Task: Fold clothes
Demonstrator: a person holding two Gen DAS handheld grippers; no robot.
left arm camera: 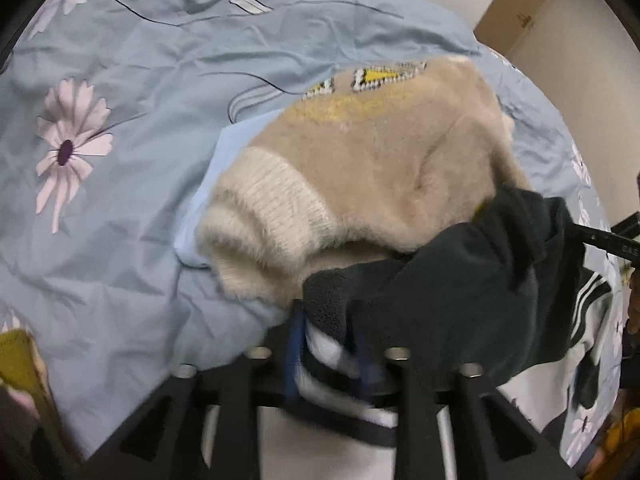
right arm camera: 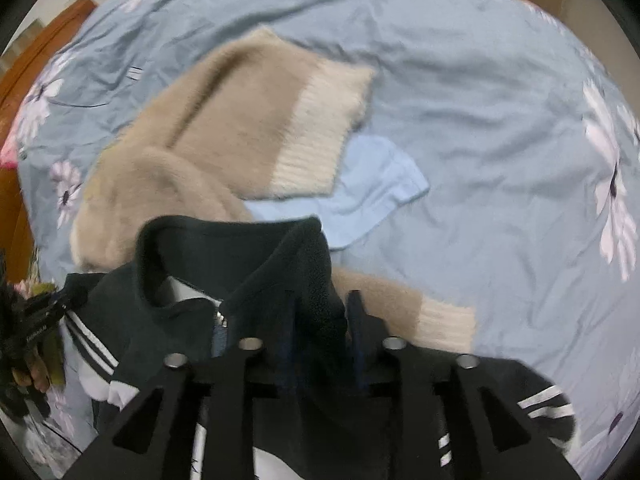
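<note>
I have the dark fleece jacket point(right arm camera: 240, 280) held up off the bed point(right arm camera: 500, 120) in both hands. My right fingers point(right arm camera: 326, 320) are closed on the fleece just beside the collar, near the zip. My left fingers point(left arm camera: 328, 344) are clamped on a bunched edge of the same jacket, where dark fleece and a white striped part point(left arm camera: 332, 360) are pinched together. Below and behind it lies the beige fuzzy sweater point(right arm camera: 224, 120), spread loosely with its cream ribbed cuff point(right arm camera: 320, 136) resting over a pale blue garment point(right arm camera: 372, 192); neither of these looks folded.

My worries, judged from this:

- The jacket hangs close to the sweater, and in the left view the two seem to touch. If I swing or lower the jacket here, the fleece could drag the sweater's nap along and rumple it more, or pull it across the blue piece.
- My left grip holds a wad, not a clean edge. If I stretch the jacket between my hands, I may find I am holding several layers, and the fold would come out crooked.
- Fleece is thick and slippery under narrow fingers; a sharp shake could pull it free on one side.
- The bed is creased and soft, so anything laid flat may not stay square.
- The pictures are blurred, so I cannot tell how much of the jacket hangs below.
</note>
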